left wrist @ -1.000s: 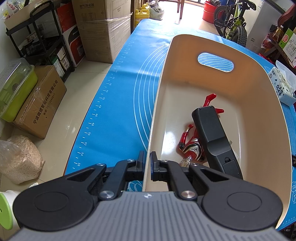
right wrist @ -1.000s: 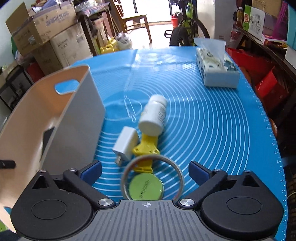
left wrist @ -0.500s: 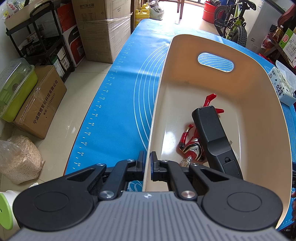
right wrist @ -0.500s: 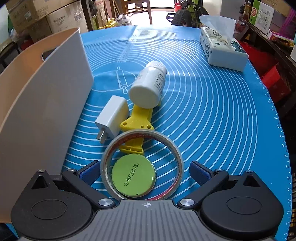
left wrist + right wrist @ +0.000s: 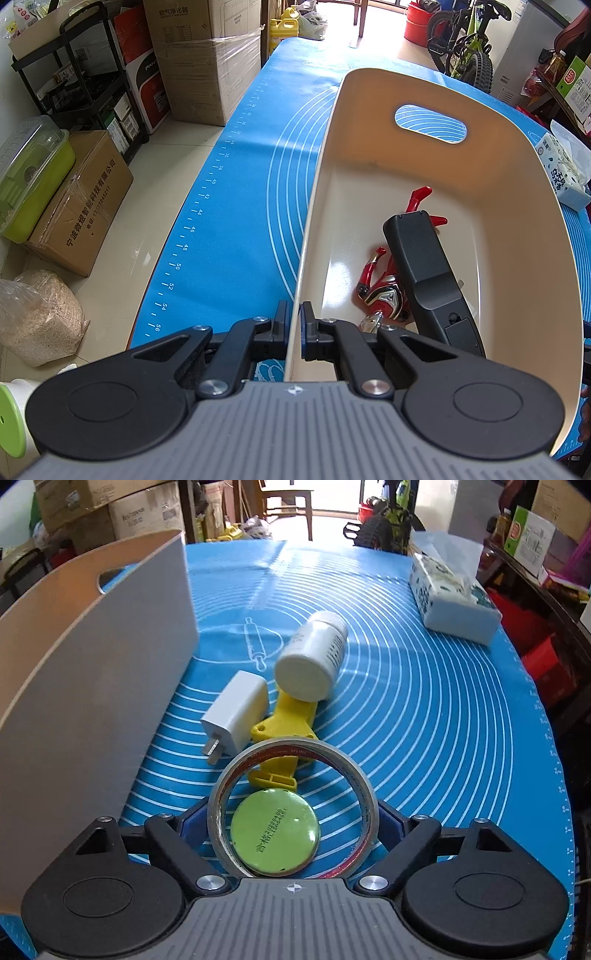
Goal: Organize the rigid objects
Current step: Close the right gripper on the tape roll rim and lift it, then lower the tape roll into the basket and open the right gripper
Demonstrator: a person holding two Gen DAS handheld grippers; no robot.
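Note:
My left gripper (image 5: 294, 328) is shut on the near rim of the cream bin (image 5: 517, 229), one finger on each side of the wall. Inside the bin lie a black remote (image 5: 428, 280) and a red toy figure (image 5: 384, 291). My right gripper (image 5: 293, 823) is shut on a tape roll (image 5: 236, 775), pads pressing its two sides. A green round lid (image 5: 275, 832) lies inside the roll's ring on the mat. Beyond lie a yellow plastic part (image 5: 291, 716), a white charger plug (image 5: 236, 712) and a white pill bottle (image 5: 314, 661). The bin's grey outer wall (image 5: 110, 686) stands left of them.
A blue mat (image 5: 424, 709) covers the table. A tissue box (image 5: 454, 602) sits at its far right; it also shows in the left wrist view (image 5: 561, 173). Cardboard boxes (image 5: 207, 55), a black shelf and a sack stand on the floor left of the table.
My right gripper has moved forward and down over the tape roll and shut its fingers onto it. The left gripper and the bin have not moved.

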